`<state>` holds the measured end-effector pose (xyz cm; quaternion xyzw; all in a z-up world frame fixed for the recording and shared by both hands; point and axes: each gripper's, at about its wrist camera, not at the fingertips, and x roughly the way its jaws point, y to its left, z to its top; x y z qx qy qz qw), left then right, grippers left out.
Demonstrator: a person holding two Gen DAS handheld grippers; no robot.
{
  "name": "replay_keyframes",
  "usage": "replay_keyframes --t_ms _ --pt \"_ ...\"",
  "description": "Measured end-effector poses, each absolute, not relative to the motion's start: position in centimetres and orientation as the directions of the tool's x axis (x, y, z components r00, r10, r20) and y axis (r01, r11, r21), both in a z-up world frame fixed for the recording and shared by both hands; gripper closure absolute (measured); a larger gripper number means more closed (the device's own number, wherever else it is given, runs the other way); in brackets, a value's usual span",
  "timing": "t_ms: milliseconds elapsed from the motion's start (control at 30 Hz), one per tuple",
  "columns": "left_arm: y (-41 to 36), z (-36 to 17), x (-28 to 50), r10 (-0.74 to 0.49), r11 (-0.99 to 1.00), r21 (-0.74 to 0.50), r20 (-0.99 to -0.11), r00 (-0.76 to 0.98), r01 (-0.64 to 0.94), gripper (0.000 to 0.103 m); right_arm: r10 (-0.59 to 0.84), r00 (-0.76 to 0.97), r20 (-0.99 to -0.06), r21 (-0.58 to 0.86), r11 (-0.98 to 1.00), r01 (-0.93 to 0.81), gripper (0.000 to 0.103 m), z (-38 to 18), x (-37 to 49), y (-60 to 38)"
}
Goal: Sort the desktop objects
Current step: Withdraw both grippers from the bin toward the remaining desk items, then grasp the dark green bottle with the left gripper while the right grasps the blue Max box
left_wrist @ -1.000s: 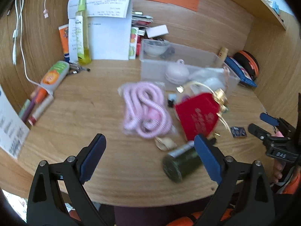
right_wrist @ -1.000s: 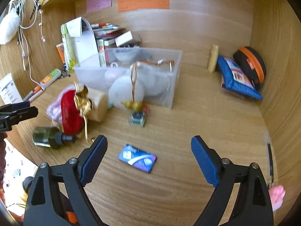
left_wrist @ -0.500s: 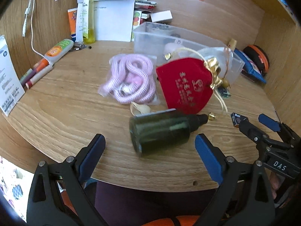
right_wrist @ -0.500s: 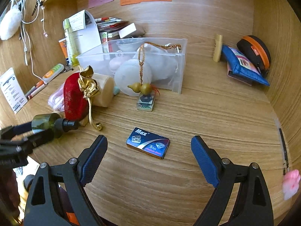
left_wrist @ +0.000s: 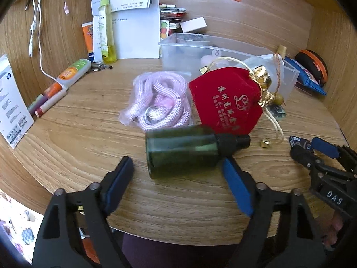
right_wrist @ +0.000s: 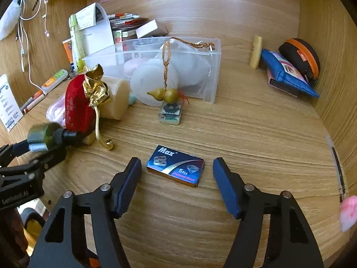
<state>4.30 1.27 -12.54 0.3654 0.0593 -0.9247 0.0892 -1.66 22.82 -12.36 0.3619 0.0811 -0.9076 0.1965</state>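
Observation:
A dark green bottle (left_wrist: pixel 180 154) with a black cap lies on its side on the wooden desk. My left gripper (left_wrist: pixel 176 164) straddles it, jaws closing, with a gap still showing at the left pad. A small blue "Max" box (right_wrist: pixel 176 165) lies flat between the fingers of my right gripper (right_wrist: pixel 176 167). Those jaws are closing too, with desk visible on both sides of the box. In the left wrist view the right gripper (left_wrist: pixel 312 148) shows at the right edge, at the box (left_wrist: pixel 295 140).
A red velvet pouch (left_wrist: pixel 227 102) and a bagged pink rope (left_wrist: pixel 160 102) lie just behind the bottle. Further back stands a clear plastic bin (right_wrist: pixel 200 76) with a gourd charm (right_wrist: pixel 165 95) hanging on it. A blue pouch (right_wrist: pixel 285 76) sits at the right wall.
Both grippers' jaws have narrowed. The left gripper dropped and came in over the green bottle. The right gripper sank until its fingers flank the blue box.

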Motion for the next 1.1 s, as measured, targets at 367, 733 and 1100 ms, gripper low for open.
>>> replay_keyframes --t_ms 367,733,1100 --pt "0.3 -12.6 4.4 -0.086 -0.981 -0.076 -0.662 -0.744 0.181 0.045 -0.303 -0.670 -0.677 -0.006 -0.909 0.417 0.055 -12.0 -1.5 22.7" --pt "-0.9 -11.5 5.1 -0.094 -0.978 -0.083 -0.642 -0.761 0.192 0.048 -0.340 -0.689 -0.640 0.043 -0.911 0.409 0.055 -9.8 -1.4 23.7" --pt "-1.8 -9.1 5.1 -0.096 -0.979 -0.089 -0.601 -0.794 0.185 0.048 -0.360 -0.706 -0.610 0.052 -0.907 0.418 0.055 -8.0 -1.9 24.0"
